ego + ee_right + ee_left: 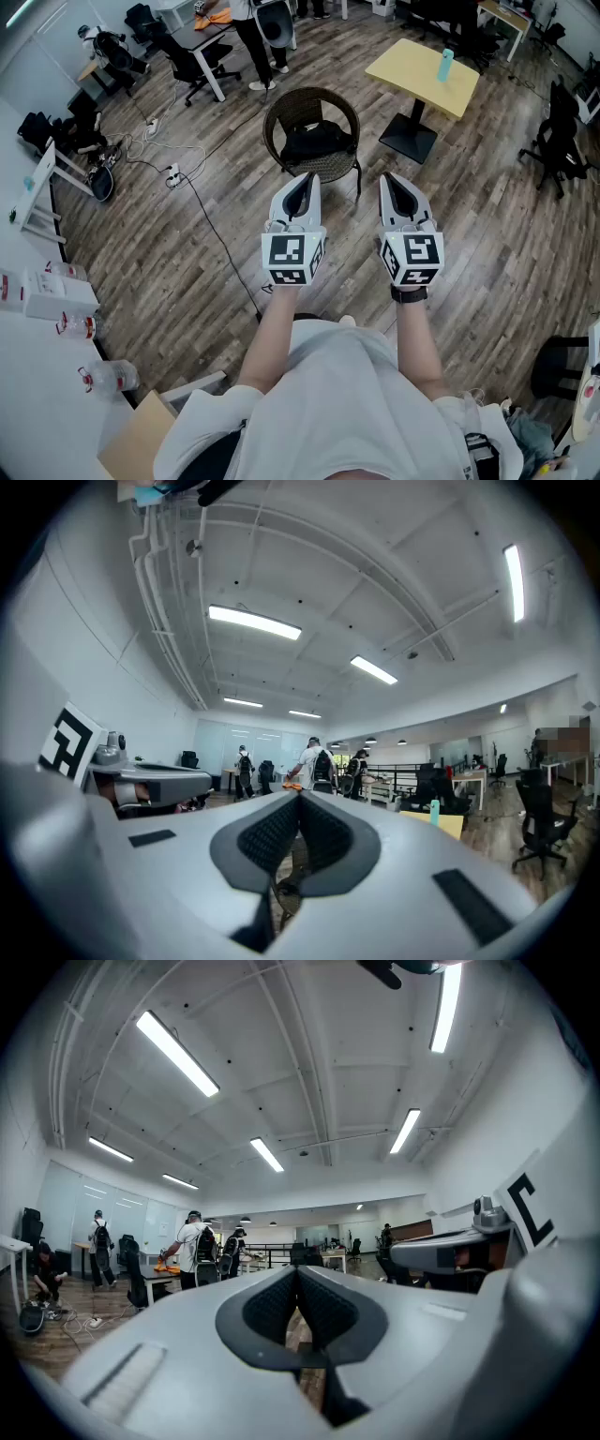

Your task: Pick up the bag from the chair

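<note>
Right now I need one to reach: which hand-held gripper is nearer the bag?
Left. The left hand-held gripper points almost straight at the bag; the right hand-held gripper is offset to its right.

The bag (312, 141) merges darkly with the chair (309, 101) seat, outline unclear.

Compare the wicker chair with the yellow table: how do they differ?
The wicker chair is dark and round, the yellow table pale and square-topped. The chair holds a black bag, the table a teal bottle. Both stand on the wood floor.
</note>
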Demonstrator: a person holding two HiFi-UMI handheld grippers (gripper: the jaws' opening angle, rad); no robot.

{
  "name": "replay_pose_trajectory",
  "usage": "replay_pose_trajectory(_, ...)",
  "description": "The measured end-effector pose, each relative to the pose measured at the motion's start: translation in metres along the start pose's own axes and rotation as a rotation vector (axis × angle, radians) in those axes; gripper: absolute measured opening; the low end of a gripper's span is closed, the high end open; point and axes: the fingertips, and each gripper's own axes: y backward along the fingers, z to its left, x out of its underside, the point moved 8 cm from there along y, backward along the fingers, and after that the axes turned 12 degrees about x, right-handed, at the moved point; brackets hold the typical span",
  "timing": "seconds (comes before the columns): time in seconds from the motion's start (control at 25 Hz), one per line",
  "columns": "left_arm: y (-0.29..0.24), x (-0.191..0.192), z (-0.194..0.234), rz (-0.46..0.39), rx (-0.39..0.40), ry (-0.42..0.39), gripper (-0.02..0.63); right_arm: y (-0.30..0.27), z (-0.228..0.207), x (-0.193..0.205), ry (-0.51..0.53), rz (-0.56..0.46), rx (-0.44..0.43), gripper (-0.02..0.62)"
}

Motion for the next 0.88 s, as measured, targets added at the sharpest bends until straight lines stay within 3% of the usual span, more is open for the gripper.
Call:
replay_pose_trajectory(0.24,-0.005,0.018,-0.006,0.042,-0.069,0.005,0.011,-0.001,-0.018,0.022,-0.089,0.004,-0.017,0.011)
replay_pose_trajectory(0.48,-0.022,0.038,0.021,0.054,-0.083,0.028,0.011,-0.033,-0.008,0.041,-0.090,0.043,-0.038,0.011)
replay_pose_trajectory(0.88,-0.130,0.054,0.141,0.016,-0.063,0.057,0.011,-0.192,0.000,0.056,-0.066,0.074,-0.028,0.011)
